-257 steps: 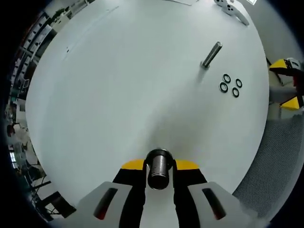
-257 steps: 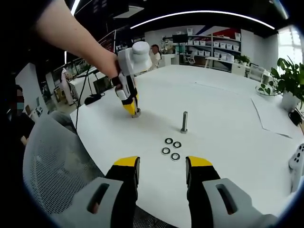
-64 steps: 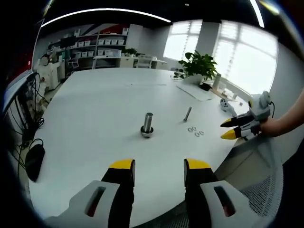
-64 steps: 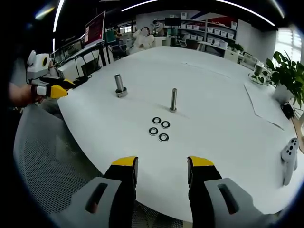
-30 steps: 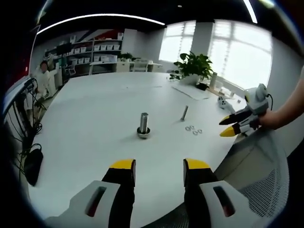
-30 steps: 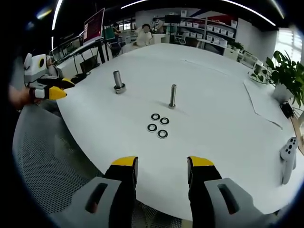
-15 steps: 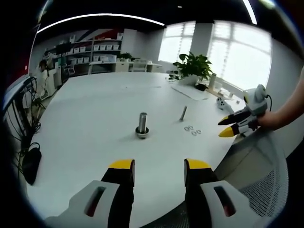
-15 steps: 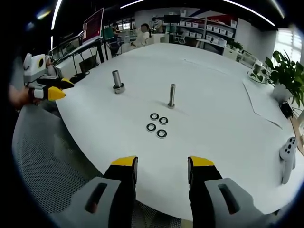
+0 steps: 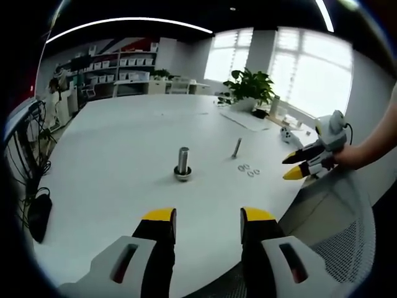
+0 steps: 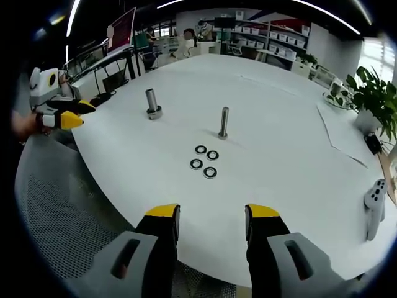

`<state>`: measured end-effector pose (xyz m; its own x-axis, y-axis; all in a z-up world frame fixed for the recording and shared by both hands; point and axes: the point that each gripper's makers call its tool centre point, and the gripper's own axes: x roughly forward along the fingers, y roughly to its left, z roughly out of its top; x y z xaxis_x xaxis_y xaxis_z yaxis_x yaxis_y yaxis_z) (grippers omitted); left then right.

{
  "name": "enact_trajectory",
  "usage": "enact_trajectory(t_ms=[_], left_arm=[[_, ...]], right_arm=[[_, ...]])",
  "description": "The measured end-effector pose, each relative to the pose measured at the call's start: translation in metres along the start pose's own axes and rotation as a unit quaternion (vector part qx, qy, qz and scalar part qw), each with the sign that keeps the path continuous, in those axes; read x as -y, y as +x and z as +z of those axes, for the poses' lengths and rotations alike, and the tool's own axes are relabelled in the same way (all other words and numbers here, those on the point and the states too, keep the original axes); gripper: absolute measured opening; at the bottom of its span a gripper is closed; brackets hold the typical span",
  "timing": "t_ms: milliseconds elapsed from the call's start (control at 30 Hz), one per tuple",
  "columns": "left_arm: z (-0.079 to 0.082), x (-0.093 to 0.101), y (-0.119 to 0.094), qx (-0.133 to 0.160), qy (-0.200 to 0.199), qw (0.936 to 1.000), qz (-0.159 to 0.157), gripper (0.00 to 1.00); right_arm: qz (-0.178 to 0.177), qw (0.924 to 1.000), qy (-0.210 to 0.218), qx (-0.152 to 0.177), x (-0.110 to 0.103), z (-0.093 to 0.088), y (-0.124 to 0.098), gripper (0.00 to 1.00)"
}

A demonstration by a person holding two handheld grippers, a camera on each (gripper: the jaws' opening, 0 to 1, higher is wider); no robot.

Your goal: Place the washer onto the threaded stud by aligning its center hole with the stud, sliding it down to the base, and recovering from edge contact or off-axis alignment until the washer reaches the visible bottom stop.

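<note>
Several dark ring washers (image 10: 204, 159) lie flat in a small cluster on the white round table (image 10: 291, 155); in the left gripper view the washers (image 9: 247, 169) are tiny. Just beyond them a slim metal stud (image 10: 223, 123) (image 9: 237, 148) stands upright. A thicker stud with a flanged base (image 10: 151, 103) (image 9: 182, 164) stands further left. My right gripper (image 10: 213, 214) hangs open at the table's near edge, well short of the washers. My left gripper (image 9: 208, 217) is open and empty, back from the table edge; it also appears as the left gripper (image 10: 59, 115) held by a hand.
A grey mesh chair (image 10: 68, 223) sits below the table edge. A white controller (image 10: 374, 208), a paper sheet (image 10: 347, 139) and a potted plant (image 10: 372, 93) are at the table's far right. The right gripper (image 9: 307, 162) shows beside the table in the left view.
Earlier my left gripper was shut on the thick stud against the table; now that stud stands free and the gripper is open, drawn back. Over the last second both views only drift slightly.
</note>
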<state>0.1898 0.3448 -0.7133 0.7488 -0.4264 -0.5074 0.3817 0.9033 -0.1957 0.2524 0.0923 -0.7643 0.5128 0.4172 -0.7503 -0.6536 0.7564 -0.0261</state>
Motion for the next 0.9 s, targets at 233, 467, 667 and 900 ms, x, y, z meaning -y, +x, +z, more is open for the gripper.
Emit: enact_trajectory(t_ms=[233, 467, 667, 900], left_arm=[[-0.001, -0.0007, 0.0005, -0.003, -0.001, 1.0, 0.001, 0.4], [-0.0024, 0.0004, 0.0011, -0.006, -0.001, 1.0, -0.002, 0.39], [-0.0037, -0.0003, 0.0012, -0.011, 0.001, 0.9999, 0.002, 0.39], [-0.0052, -0.0019, 0.0017, -0.016, -0.002, 0.9999, 0.006, 0.39]], right_arm=[[0.002, 1.0, -0.003, -0.005, -0.0007, -0.0016, 0.0008, 0.45], [0.003, 1.0, 0.0, -0.002, -0.0011, -0.0008, 0.0003, 0.45], [0.011, 0.9999, 0.004, 0.002, -0.0039, 0.0009, 0.0, 0.45], [0.021, 0.9998, 0.003, 0.0, -0.007, 0.0001, 0.0015, 0.45]])
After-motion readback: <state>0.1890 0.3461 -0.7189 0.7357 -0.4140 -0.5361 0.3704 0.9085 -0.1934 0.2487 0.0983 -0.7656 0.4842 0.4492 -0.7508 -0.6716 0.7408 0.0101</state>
